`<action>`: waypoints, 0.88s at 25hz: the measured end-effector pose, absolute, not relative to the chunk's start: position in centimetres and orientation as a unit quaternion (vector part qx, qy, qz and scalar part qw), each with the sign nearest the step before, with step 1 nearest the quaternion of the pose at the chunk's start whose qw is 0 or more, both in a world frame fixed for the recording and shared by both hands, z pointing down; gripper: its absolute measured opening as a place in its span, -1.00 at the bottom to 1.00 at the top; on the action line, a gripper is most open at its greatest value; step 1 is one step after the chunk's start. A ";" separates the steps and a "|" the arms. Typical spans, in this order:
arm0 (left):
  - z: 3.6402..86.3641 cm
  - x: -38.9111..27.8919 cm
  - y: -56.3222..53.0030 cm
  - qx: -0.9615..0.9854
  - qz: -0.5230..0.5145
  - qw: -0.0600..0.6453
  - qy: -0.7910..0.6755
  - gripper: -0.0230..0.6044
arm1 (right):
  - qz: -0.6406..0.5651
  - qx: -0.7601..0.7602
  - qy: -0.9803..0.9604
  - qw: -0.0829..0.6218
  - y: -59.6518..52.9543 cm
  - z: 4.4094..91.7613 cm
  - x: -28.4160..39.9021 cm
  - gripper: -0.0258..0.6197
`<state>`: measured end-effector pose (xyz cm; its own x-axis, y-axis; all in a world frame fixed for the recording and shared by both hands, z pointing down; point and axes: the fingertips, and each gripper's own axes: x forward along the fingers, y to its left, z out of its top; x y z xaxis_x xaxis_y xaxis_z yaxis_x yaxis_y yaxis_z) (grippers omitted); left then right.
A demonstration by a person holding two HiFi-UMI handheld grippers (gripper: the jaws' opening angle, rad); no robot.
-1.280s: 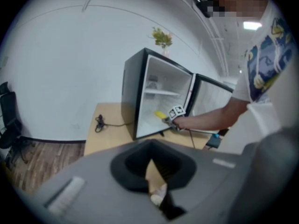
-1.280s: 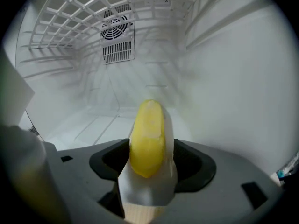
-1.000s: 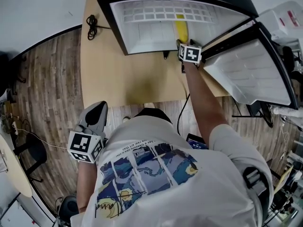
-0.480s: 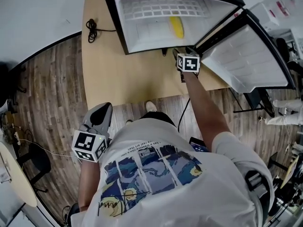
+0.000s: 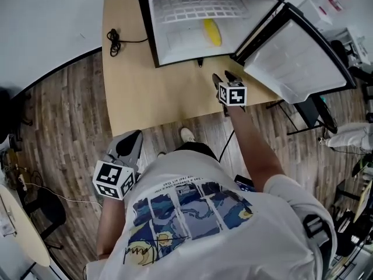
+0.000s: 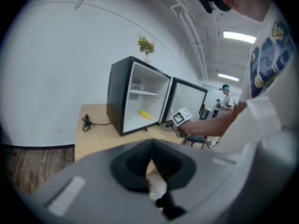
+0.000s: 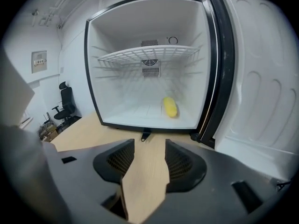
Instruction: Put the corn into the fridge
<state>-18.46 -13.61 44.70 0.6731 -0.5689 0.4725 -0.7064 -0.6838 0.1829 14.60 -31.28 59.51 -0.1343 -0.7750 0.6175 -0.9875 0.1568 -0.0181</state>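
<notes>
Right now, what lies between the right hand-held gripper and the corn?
Bare table and the fridge's front edge and white floor, seen in the right gripper view.

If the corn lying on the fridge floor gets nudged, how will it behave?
The corn is a short rounded cylinder lying on its side, so it would probably roll rather than slide. It shows no sag on the fridge floor, so it is likely stiff. It looks small beside the shelf, so probably light.

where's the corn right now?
Head view, top centre: the corn lies on the fridge floor, below the wire shelf, right of centre, nearer the open door.
</notes>
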 end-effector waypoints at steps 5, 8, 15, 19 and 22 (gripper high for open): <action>44.8 -19.2 -12.2 0.903 0.189 0.176 -0.342 -0.90 | 0.220 0.611 -0.729 0.217 -27.4 57.3 12.6 -0.43; 45.1 -19.4 -11.2 0.907 0.187 0.177 -0.333 -0.90 | 0.214 0.610 -0.733 0.211 -24.6 56.1 11.4 -0.68; 46.0 -20.1 -9.2 0.917 0.182 0.178 -0.307 -0.90 | 0.204 0.596 -0.749 0.206 -18.7 53.6 7.8 -0.83; 46.8 -20.1 -8.0 0.920 0.185 0.184 -0.293 -0.90 | 0.198 0.580 -0.763 0.206 -15.5 52.4 5.3 -0.84; 46.5 -19.4 -7.4 0.925 0.182 0.177 -0.283 -0.90 | 0.187 0.564 -0.775 0.216 -13.3 52.1 3.9 -0.85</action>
